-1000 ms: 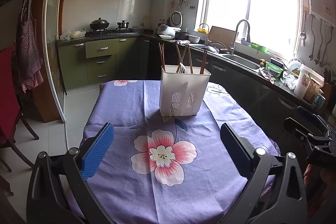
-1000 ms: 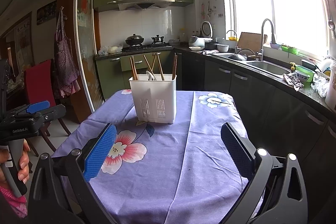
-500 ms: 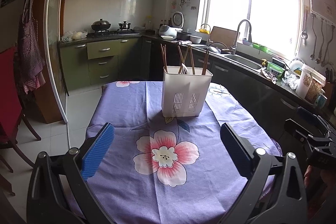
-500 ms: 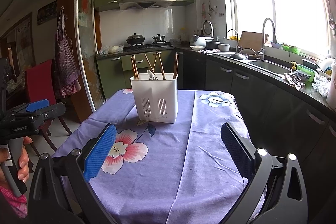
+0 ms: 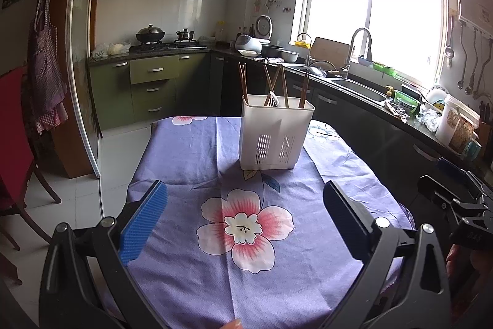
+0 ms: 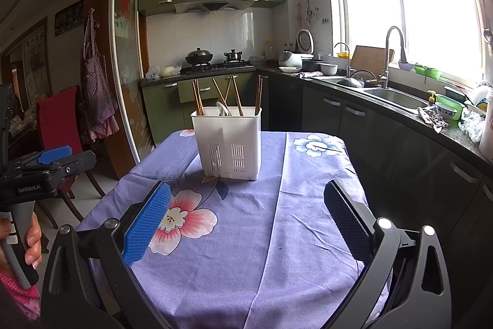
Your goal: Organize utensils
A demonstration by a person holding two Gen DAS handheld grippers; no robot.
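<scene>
Chopsticks (image 5: pixel 243 79) are standing and leaning in a white slotted utensil holder (image 5: pixel 274 134), with a pale spoon (image 6: pixel 224 109) showing among them at the rim. The holder is sitting upright towards the far end of the table, on a purple flowered tablecloth (image 5: pixel 197 150), and nothing is lying on the cloth between it and the grippers.

Behind the table, green cabinets are running under a counter carrying a stove with a dark wok (image 6: pixel 199 55), a rice cooker (image 5: pixel 252 42), and a sink with a tall tap (image 6: pixel 394 51) beneath a bright window. A red chair (image 6: pixel 57 119) is standing to the left of the table, with an apron (image 6: pixel 97 91) hanging beside it.

The left gripper (image 5: pixel 245 221) is hovering above the near part of the cloth, its fingers spread wide and holding nothing. The right gripper (image 6: pixel 246 221) is doing the same, its blue-padded fingers (image 6: pixel 148 224) set wide apart, empty, well short of the holder. In the right wrist view a hand (image 6: pixel 18 239) is gripping the left gripper's handle at the left edge.
</scene>
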